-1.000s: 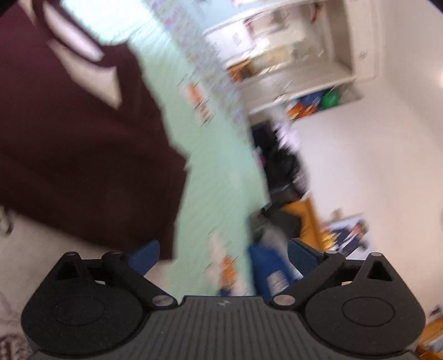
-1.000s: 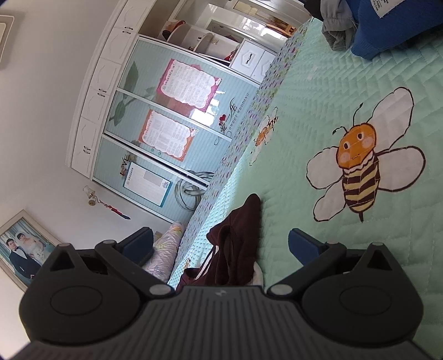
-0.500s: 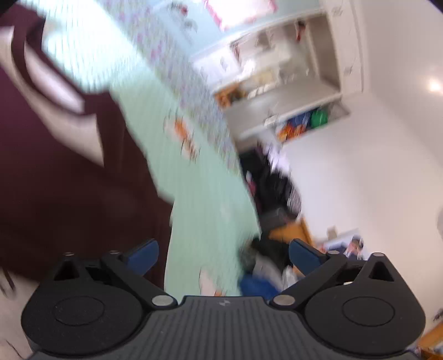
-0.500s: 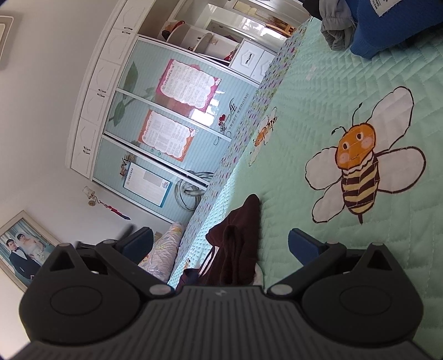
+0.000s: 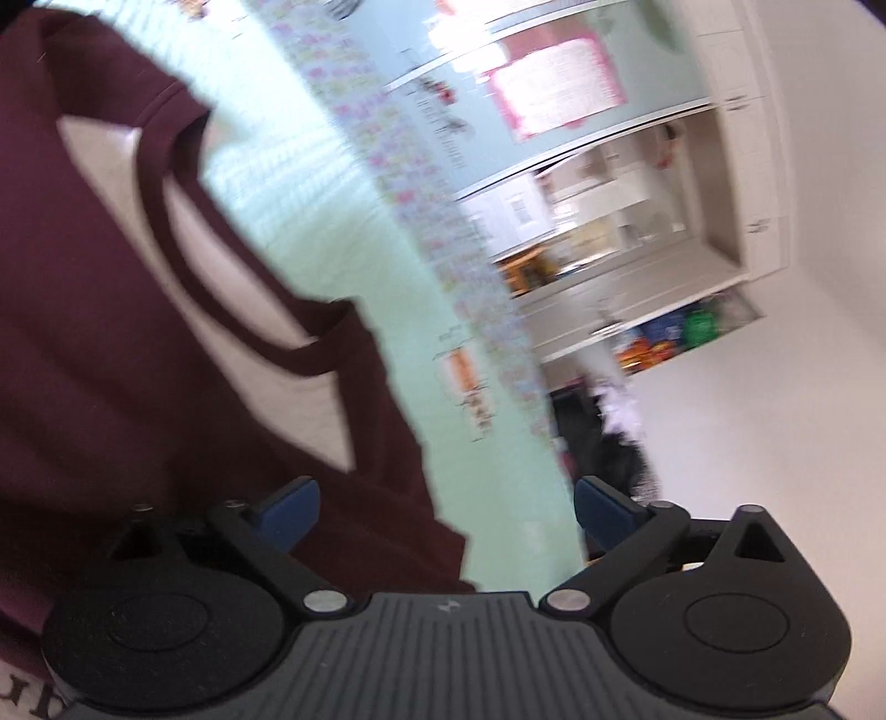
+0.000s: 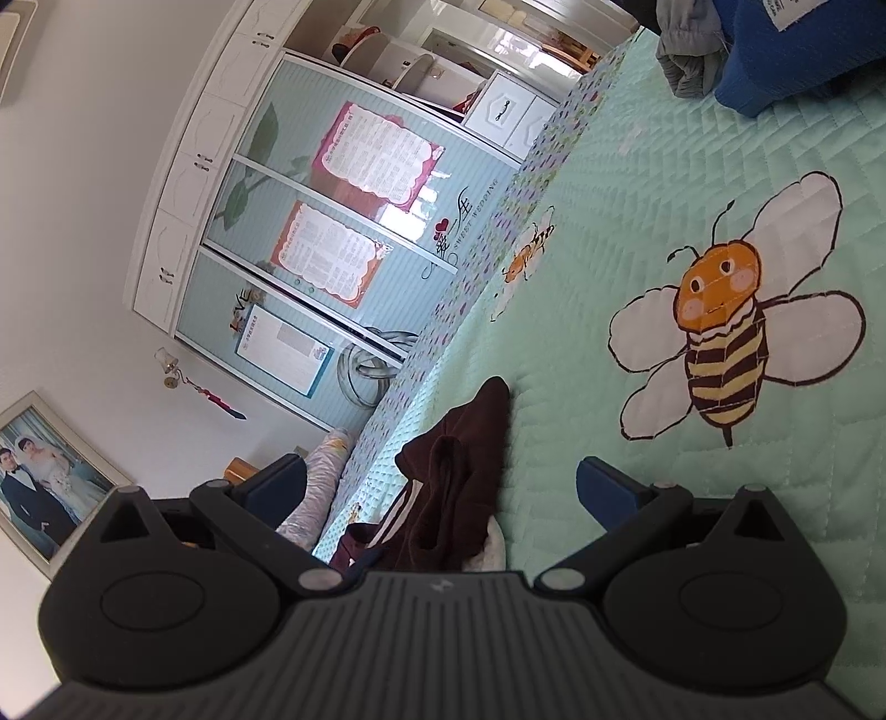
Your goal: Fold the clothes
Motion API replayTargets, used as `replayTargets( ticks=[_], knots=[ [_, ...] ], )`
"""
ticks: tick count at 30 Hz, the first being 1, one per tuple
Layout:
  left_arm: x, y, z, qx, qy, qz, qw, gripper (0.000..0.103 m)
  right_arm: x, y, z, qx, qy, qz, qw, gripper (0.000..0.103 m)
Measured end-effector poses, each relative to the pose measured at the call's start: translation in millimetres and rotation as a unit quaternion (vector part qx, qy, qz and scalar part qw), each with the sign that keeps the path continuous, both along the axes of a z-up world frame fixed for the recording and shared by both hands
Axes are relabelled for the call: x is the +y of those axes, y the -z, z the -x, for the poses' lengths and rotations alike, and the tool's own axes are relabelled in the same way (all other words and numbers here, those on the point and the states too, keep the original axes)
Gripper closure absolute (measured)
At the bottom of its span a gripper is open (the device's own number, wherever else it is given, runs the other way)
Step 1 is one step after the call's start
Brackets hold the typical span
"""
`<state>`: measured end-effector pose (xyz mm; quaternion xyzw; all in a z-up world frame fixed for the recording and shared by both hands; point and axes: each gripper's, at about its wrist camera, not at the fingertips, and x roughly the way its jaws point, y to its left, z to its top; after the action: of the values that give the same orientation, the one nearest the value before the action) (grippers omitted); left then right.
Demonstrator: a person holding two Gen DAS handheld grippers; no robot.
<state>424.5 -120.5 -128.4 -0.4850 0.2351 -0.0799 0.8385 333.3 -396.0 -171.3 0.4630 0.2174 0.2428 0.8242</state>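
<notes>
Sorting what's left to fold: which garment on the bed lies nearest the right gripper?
The maroon garment, bunched between the right gripper's open fingers. The blue garment and grey one lie at the bed's far end.

Bedroom: quilted bedspread (image 6: 692, 166), wardrobe (image 6: 332, 232)

Bright, even daylight in both fisheye views, with strong barrel bending at the edges. Left wrist view smeared by motion blur, cupboards (image 5: 637, 232) and quilt (image 5: 354, 266) soft and washed out. Right wrist view sharp, glare on glossy wardrobe doors (image 6: 398, 216), only faint shadows.
</notes>
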Motion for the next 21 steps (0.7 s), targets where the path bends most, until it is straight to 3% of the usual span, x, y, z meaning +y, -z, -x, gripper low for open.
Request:
replayTargets(
  ticks=[1,2,3,6,11,14,15,16,17,18,21],
  knots=[
    [4.3,1.8,-0.9,0.030,-0.014,-0.033,0.9989,0.001,0.1,0.3,-0.1,0.000,0.000,0.001,1.000,0.000],
    [6.1,5.1,-4.3,0.066,-0.021,-0.064,0.9955,0.010,0.3,0.1,-0.2,0.000,-0.001,0.002,1.000,0.000],
    [6.0,5.5,-6.1,0.074,-0.018,-0.080,0.9939,0.016,0.4,-0.6,-0.5,0.000,-0.002,0.003,1.000,0.000],
    [5.6,-10.0,0.3,0.071,-0.007,-0.089,0.9935,0.010,0.8,-2.1,-2.1,0.000,-0.003,0.006,1.000,0.000],
    [30.2,-30.3,35.3,0.022,-0.020,-0.103,0.9942,0.008,3.2,-2.2,-2.9,-0.003,-0.004,0.015,1.000,0.000],
    [77.0,-37.2,74.2,0.006,-0.073,-0.105,0.9917,0.003,4.1,-1.2,-3.5,-0.003,-0.004,0.017,1.000,0.000],
    [92.5,-33.7,85.8,0.020,-0.102,-0.116,0.9878,0.001,4.2,-1.1,-3.8,-0.003,-0.004,0.018,1.000,0.000],
    [111.3,-28.9,99.1,0.060,-0.135,-0.130,0.9805,0.001,4.4,-0.9,-4.0,-0.003,-0.003,0.019,1.000,0.000],
    [129.8,-20.5,110.6,0.095,-0.158,-0.128,0.9746,0.006,4.6,-0.9,-4.2,-0.003,-0.003,0.020,1.000,0.000],
    [143.6,-10.5,119.7,0.106,-0.165,-0.097,0.9758,0.019,5.0,-0.8,-4.3,-0.004,-0.003,0.022,1.000,0.000],
    [162.9,-5.5,149.4,0.056,-0.183,-0.007,0.9815,0.013,6.0,-0.8,-4.8,-0.005,-0.005,0.027,1.000,0.000]
  ],
)
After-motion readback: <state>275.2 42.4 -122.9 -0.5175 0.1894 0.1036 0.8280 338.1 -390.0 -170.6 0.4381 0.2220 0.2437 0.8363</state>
